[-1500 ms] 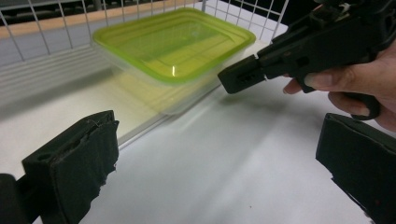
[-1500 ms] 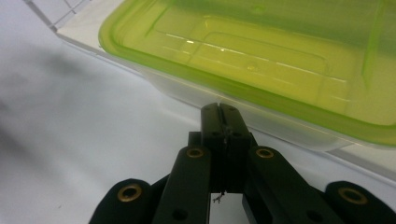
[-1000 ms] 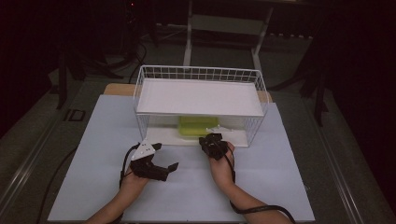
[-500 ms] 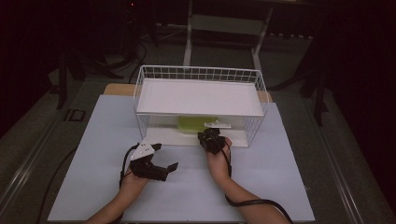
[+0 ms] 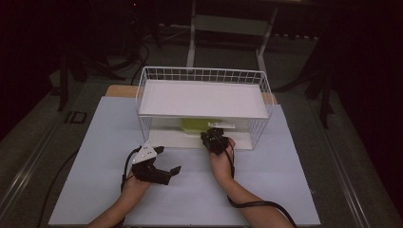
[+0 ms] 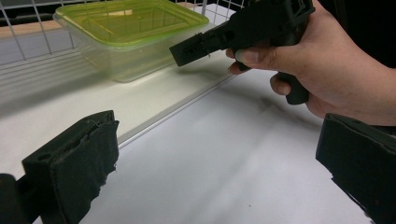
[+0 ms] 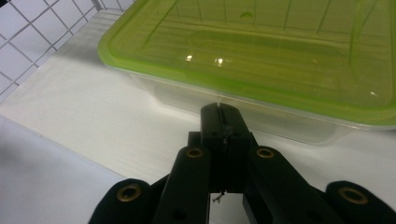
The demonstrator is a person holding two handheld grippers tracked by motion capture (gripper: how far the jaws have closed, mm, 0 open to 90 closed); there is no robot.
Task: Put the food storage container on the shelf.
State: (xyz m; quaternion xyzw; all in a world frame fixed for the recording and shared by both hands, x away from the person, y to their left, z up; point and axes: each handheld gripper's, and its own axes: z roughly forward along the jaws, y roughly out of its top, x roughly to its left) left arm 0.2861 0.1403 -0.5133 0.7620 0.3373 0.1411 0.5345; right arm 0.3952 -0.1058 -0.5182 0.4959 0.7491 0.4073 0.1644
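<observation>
Right gripper (image 7: 219, 112), jaws pressed together with nothing between them, tips just short of the near wall of the green-lidded plastic container (image 7: 261, 51), which lies straight ahead of it. The container sits on the lower shelf of the white wire rack (image 5: 256, 78), under the upper shelf, its long axis running across the gripper's line of approach. Left gripper (image 5: 164, 164), jaws spread and empty, rests on the table sheet (image 5: 95, 137) well clear of the container; the right hand (image 5: 221, 156) is judged the nearer.
</observation>
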